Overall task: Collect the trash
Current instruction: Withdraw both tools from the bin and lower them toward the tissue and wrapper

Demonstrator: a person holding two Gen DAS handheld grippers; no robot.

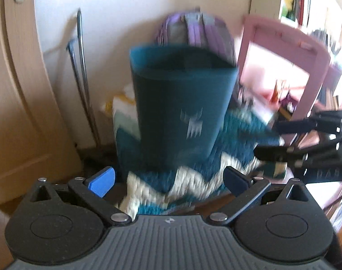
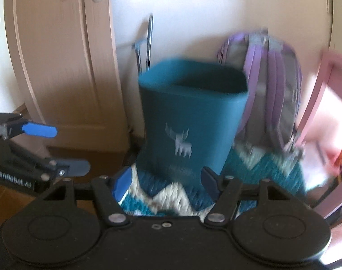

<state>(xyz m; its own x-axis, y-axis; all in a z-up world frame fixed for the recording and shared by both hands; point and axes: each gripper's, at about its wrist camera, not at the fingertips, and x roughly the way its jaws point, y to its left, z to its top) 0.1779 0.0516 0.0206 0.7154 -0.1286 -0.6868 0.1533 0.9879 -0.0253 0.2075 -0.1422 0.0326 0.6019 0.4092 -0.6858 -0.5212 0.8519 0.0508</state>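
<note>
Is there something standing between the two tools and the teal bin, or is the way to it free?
Nothing visible blocks it. The left tool and right tool are both open and empty, and only the zigzag rug lies between them and the teal bin. The purple backpack is behind the bin.

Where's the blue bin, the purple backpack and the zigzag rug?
Bin (image 2: pixel 188 117): right wrist view, front wall.
Backpack (image 2: pixel 269 72): right wrist view, purple straps.
Rug (image 1: pixel 188 180): left wrist view, white zigzag.
</note>
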